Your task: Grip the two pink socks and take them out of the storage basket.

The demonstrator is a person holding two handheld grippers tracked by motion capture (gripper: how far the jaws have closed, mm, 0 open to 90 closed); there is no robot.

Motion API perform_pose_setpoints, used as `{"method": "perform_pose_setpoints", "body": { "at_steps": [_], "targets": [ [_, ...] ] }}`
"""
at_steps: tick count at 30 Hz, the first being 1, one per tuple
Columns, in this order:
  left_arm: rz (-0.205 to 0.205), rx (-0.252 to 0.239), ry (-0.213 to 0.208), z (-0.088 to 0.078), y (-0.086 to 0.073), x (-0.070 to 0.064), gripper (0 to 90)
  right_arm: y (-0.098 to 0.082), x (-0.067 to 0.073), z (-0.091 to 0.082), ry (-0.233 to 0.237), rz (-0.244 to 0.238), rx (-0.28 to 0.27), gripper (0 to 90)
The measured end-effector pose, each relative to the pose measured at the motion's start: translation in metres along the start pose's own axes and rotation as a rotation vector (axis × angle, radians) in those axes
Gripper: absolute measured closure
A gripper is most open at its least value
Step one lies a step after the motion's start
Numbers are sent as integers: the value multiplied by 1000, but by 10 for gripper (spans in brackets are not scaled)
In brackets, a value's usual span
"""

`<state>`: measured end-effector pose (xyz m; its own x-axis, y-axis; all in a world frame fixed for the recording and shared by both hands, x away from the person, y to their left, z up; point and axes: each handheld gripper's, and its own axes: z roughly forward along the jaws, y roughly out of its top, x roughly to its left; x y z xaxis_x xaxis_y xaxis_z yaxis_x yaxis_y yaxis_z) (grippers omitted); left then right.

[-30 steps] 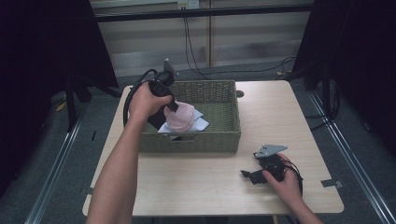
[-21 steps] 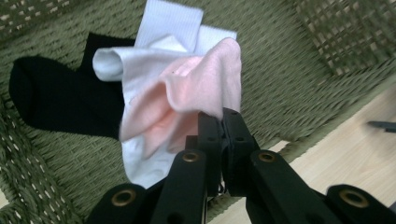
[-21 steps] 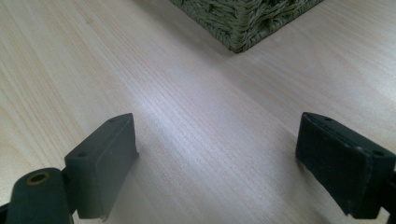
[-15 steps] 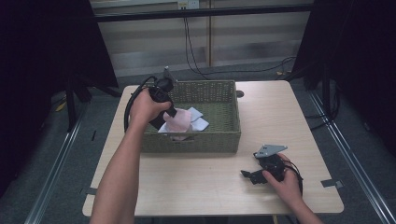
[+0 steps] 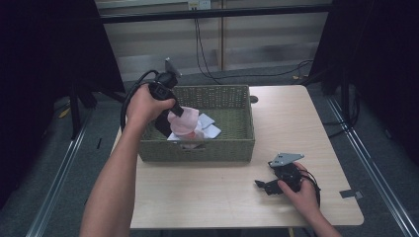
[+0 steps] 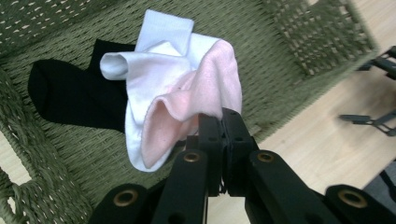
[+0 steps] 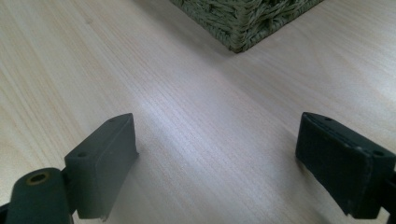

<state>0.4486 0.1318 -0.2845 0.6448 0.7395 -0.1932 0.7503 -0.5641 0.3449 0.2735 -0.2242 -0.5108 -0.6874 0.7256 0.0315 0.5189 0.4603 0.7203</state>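
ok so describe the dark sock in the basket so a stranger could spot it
Find the green woven basket on the pale wooden table. On its floor lies a black sock, flat, partly under the pink-and-white sock that the left gripper grips: the basket's one dark item.

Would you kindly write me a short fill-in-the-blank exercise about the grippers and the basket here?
1. The left gripper is shut on a ___ and white sock.
2. A ___ sock lies on the basket floor.
3. The right gripper rests on the table with its jaws ___.

Missing words: pink; black; open
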Motion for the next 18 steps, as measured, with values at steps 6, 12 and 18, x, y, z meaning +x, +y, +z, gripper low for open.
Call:
{"method": "perform_pose_setpoints", "body": {
  "at_steps": [6, 12, 18],
  "targets": [
    [4, -15, -7, -20, -3, -8, 885, 0, 0, 0, 0, 0, -1, 117],
    [25, -21, -17, -38, -9, -19, 885, 0, 0, 0, 0, 0, 0, 117],
    [70, -18, -30, -45, -16, -30, 884, 0, 0, 0, 0, 0, 0, 117]
  ]
}}
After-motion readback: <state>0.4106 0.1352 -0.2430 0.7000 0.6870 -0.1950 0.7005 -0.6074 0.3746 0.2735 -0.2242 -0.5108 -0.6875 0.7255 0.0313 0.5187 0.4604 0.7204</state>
